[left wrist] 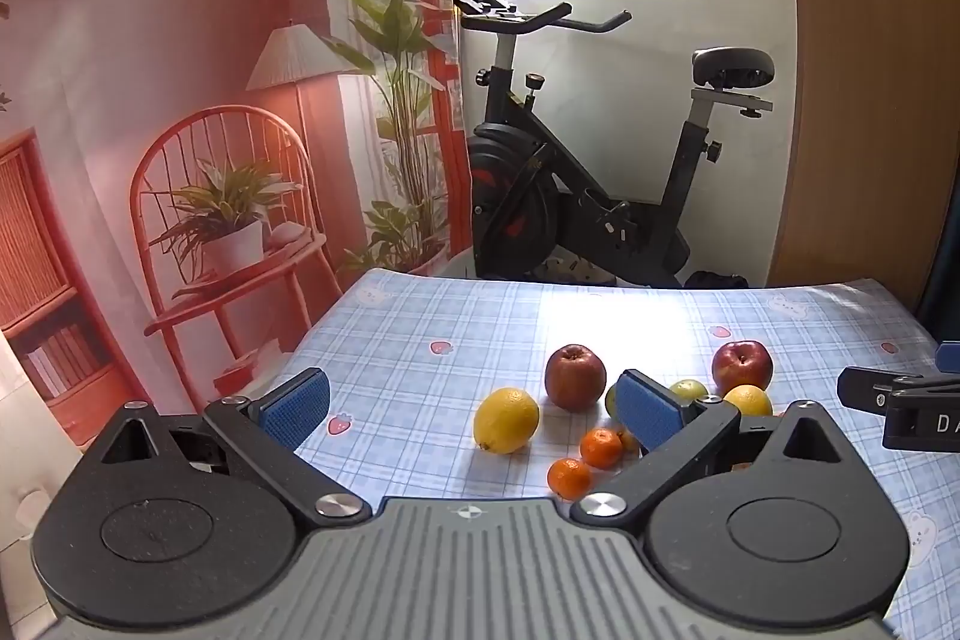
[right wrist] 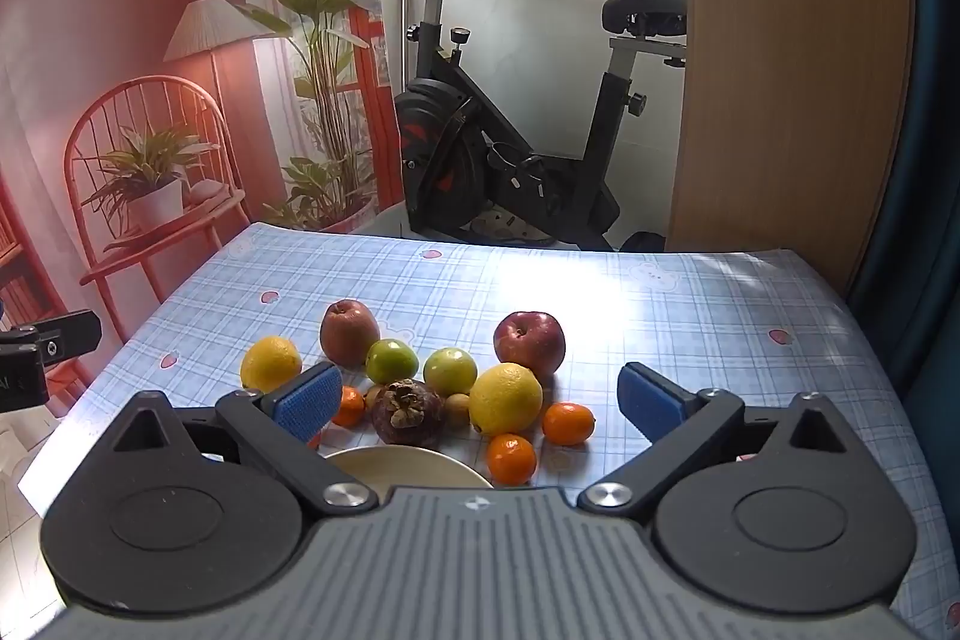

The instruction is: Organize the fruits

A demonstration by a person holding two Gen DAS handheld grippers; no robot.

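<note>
My left claw [left wrist: 474, 409] gapes empty over the bench [right wrist: 690, 304]. Fruits cluster mid-bench: lemon [right wrist: 270, 363], apples, mangosteen [right wrist: 408, 412], oranges. Right claw [right wrist: 477, 400] wide, empty, above bowl [right wrist: 402, 463]. Nothing sorted yet; next, descend and clamp one fruit.

Your left gripper [left wrist: 474, 403] tilts downward with its jaws spread wide, the blue pads [left wrist: 295, 407] well apart and nothing clamped between them. Your right gripper [right wrist: 477, 400] is angled down too, its jaws just as wide, pads [right wrist: 651, 403] bare and pressing on nothing. Each one shows at the edge of the other's view: the right gripper's black body pokes in at the left camera's right border, and the left gripper's black tip at the right camera's left border.
</note>
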